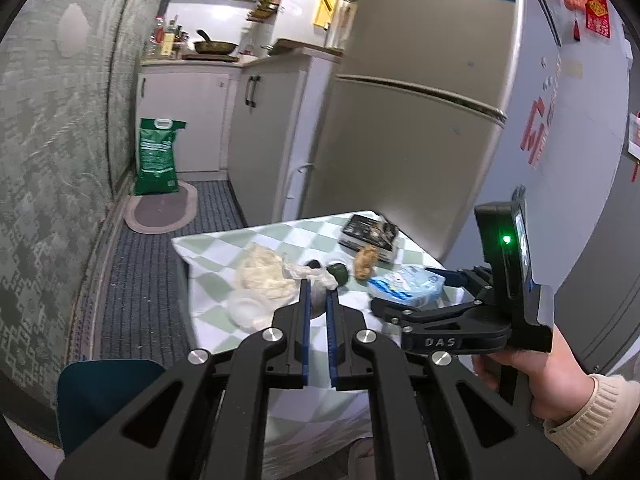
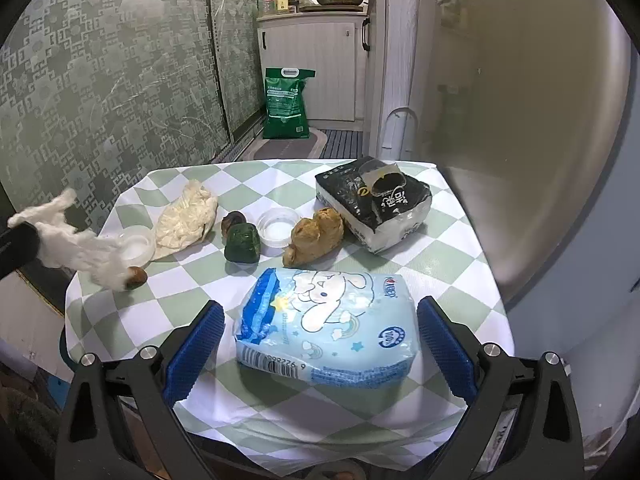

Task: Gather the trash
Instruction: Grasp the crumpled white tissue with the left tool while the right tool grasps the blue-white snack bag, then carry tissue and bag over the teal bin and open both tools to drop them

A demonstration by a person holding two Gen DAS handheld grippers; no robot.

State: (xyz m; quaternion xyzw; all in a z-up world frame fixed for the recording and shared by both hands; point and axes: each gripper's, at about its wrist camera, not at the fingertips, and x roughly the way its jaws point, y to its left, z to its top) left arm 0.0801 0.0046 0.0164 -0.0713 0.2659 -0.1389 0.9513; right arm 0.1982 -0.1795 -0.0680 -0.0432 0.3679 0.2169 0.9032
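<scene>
The crumpled white tissue (image 2: 76, 244) is hanging from the tips of the left tongs (image 1: 319, 286), which are pinching it with the blue pads nearly together. In the right wrist view it is dangling above the near-left edge of the checked table (image 2: 280, 412), with a small brown scrap (image 2: 136, 276) just below its lower end; whether the two are touching is hard to tell.

The right tongs (image 2: 320, 340) are standing spread wide, one pad on each side of the blue tissue pack (image 2: 326, 324) and apart from it, gripping nothing.

Judging from this, the step in hand is carrying the tissue off to a bin, which is not showing in either view. Doing it well is probably a matter of keeping the pinch firm, since the soft paper is trailing loosely and could snag or tear, and of lifting clear of the plastic lid (image 2: 136, 246) beside it.

Beyond the right tongs are lying a green lump (image 2: 242, 244), a brown crumpled wad (image 2: 316, 232), a cream bag (image 2: 186, 216) and a black packet (image 2: 374, 202) bearing Chinese characters. The blue pack is showing a cartoon rabbit, a barcode and "100". "DAS" is reading on the right tongs' body in the left view.
</scene>
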